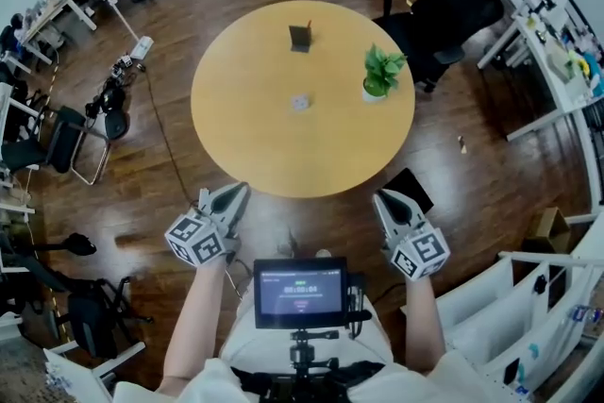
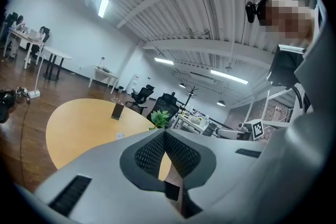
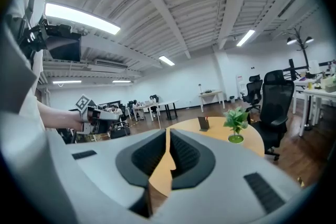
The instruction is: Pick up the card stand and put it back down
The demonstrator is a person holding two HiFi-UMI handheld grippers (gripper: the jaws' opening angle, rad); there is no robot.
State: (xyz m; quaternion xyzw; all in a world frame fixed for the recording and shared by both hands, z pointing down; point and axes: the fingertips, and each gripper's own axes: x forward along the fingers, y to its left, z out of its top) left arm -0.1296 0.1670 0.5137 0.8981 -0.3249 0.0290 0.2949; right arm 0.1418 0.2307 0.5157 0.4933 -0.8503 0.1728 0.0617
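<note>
The card stand [image 1: 300, 38], a small dark upright holder, stands at the far side of the round wooden table [image 1: 255, 137]. It also shows in the left gripper view as the card stand [image 2: 117, 110] and in the right gripper view as the card stand [image 3: 203, 123]. My left gripper [image 1: 236, 193] and right gripper [image 1: 385, 199] hover at the table's near edge, well short of the stand. The left gripper [image 2: 164, 134] is shut with nothing between its pads, and so is the right gripper [image 3: 168, 132].
A small potted plant [image 1: 380, 73] stands on the table right of the stand, and a small pale object [image 1: 300, 102] lies near the middle. A black office chair [image 1: 453, 0] sits beyond the table at the right. Desks and cables line the room's edges.
</note>
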